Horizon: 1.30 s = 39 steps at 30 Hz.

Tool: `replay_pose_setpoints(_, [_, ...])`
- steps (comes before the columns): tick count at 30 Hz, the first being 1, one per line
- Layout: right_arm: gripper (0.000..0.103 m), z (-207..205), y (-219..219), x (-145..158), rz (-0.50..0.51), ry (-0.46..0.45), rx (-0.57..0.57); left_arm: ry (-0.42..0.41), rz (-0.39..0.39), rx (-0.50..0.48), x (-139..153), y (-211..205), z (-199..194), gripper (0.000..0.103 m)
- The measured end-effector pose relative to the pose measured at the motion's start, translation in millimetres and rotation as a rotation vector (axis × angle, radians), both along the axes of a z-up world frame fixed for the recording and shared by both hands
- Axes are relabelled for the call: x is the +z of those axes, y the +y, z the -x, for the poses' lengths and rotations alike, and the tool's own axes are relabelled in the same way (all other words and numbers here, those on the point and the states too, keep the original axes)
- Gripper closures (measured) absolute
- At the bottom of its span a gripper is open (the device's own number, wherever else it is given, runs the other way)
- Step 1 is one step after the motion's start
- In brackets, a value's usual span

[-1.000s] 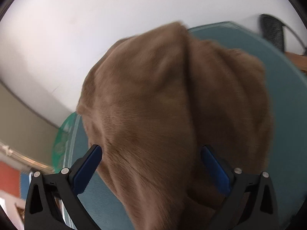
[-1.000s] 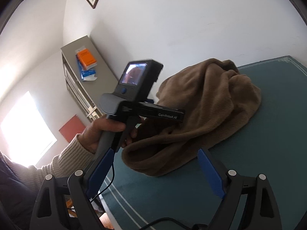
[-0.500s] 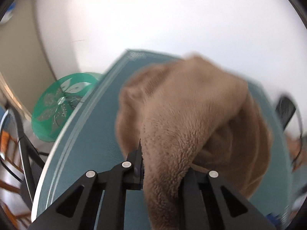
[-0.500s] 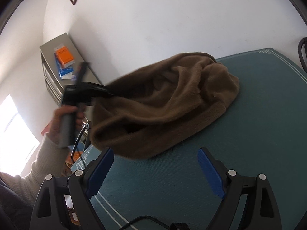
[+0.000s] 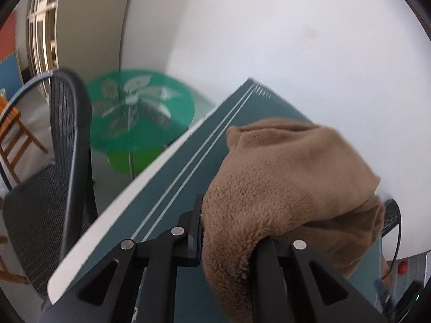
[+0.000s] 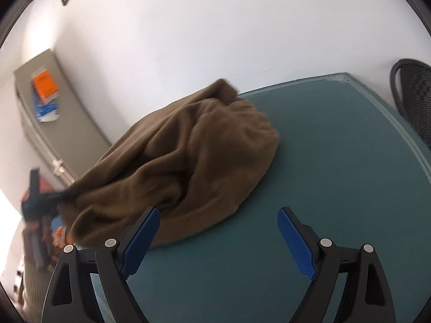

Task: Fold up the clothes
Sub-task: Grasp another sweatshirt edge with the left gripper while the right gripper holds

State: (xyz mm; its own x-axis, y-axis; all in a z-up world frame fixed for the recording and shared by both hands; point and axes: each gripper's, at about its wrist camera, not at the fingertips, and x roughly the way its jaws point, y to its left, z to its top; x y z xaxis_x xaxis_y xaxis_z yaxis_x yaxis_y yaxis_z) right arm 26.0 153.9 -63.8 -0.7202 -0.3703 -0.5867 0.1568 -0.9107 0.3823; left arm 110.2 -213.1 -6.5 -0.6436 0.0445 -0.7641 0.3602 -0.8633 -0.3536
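Your left claw [image 5: 229, 231] is pinching a fold of the brown fleece garment [image 5: 291, 188]; your right claw [image 6: 218, 239] is spread wide with nothing in it.

Just past the right claw's blue pads [image 6: 296, 245], the garment [image 6: 188, 161] lies in a rumpled heap on the green table [image 6: 336, 161], its near left edge drawn out toward the table's left side. Farther right stands a black mesh chair [image 6: 414, 94]. Far left, a grey cabinet [image 6: 67, 123] stands against the white wall [image 6: 215, 27].

Brown on teal
Plain brown fleece [image 6: 188, 156]; teal worktop [image 6: 336, 161] with pale border lines; green side table [image 5: 140, 107] with white leaf pattern.
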Motion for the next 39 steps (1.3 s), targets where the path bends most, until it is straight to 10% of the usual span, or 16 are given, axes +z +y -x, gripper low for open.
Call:
replay_pose_setpoints(10, [0.017, 66, -21, -30, 0.058, -0.181, -0.063, -0.018, -0.02, -0.035, -21, -17, 14, 0.086])
replay_pose_setpoints(21, [0.089, 84, -42, -35, 0.072, -0.161, 0.003, -0.064, -0.068, -0.054, -42, -19, 18, 0.085])
replay_pose_setpoints(31, [0.093, -21, 24, 79, 0.227, 0.259, -0.086, 0.149, -0.156, -0.111, 23, -17, -17, 0.086])
replay_pose_setpoints(37, [0.092, -83, 41, 68, 0.091, 0.235, -0.112, 0.135, -0.117, -0.093, 18, -16, -46, 0.086])
replay_pose_setpoints(39, [0.066, -92, 35, 56, 0.021, 0.192, -0.126, 0.057, -0.101, -0.101, -3, -12, -47, 0.086])
